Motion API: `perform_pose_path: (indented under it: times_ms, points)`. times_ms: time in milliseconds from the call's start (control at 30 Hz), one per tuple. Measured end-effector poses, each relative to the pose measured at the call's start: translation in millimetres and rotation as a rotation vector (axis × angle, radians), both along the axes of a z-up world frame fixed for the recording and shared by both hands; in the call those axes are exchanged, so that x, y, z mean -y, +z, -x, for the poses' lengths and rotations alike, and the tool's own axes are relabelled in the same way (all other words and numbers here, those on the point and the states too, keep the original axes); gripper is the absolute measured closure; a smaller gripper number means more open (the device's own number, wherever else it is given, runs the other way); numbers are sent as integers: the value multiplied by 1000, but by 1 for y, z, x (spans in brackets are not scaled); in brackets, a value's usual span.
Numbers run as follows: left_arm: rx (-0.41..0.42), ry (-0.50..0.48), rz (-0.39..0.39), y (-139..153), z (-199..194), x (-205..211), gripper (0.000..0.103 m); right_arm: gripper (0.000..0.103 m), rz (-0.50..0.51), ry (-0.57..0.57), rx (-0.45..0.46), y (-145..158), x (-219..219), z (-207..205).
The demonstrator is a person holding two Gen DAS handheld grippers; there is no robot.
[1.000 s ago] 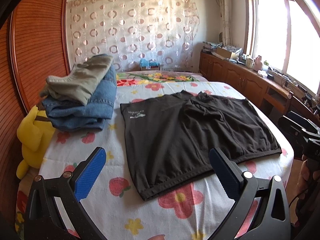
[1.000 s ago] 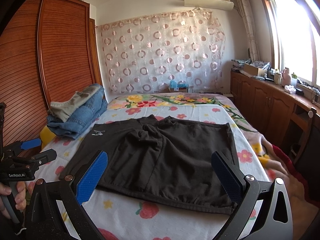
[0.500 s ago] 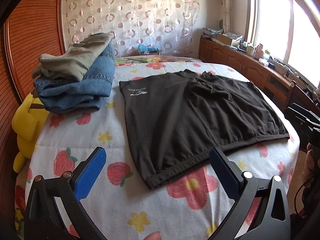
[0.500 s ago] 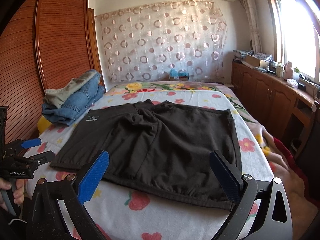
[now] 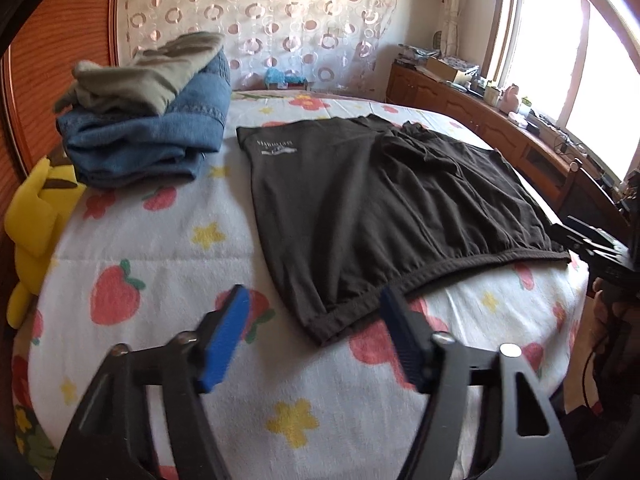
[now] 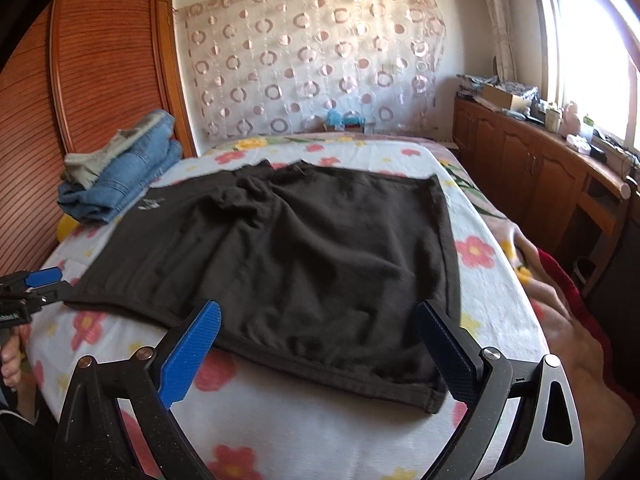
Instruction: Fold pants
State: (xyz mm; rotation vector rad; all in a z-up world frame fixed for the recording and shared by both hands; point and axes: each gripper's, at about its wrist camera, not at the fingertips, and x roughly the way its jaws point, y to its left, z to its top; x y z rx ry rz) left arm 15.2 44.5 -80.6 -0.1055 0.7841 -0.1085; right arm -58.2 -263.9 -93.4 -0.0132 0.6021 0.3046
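Observation:
Dark brown pants [image 5: 372, 200] lie spread flat on the flowered bed, waistband toward me; they also show in the right wrist view [image 6: 304, 256]. My left gripper [image 5: 316, 316] is open, its blue pads either side of the waistband's near left corner, just above the sheet. My right gripper [image 6: 320, 332] is open over the waistband's right part, with the right corner [image 6: 434, 400] by its right pad. The left gripper [image 6: 42, 280] also shows at the left edge of the right wrist view. Neither holds anything.
A stack of folded jeans and khaki pants [image 5: 148, 120] sits at the bed's far left, beside a yellow plush toy [image 5: 36, 216]. A wooden wardrobe [image 6: 92, 80] lines the left. A wooden cabinet [image 6: 536, 176] under the window runs along the right.
Both grippers have moved forward and down toward the waistband. The left gripper's jaws have narrowed a little around the near left corner. The pants have not moved.

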Motion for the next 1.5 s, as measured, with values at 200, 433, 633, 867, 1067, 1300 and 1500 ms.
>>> perform_pose_path:
  times_ms: [200,433,633,867,1067,1300,1500]
  points:
    - [-16,-14,13,-5,2,2,64,10,15,-15,-48,-2,12,-1]
    - [-34,-11,-2,-11,2,3,64,14,24,-20,-70,4,8,8]
    - [-28,-25,-40,-10,3,9,75,16,44,-18,-50,4,3,21]
    - [-2,-57,-23,2,3,9,97,17,52,-9,-42,0,3,17]
    - [55,-99,6,30,-7,16,98,25,31,4,-52,5,8,1]
    - [105,-192,17,58,-33,48,98,30,9,17,-45,11,16,-3]
    - [122,-289,-18,71,-63,89,98,30,0,14,-22,14,20,-5]
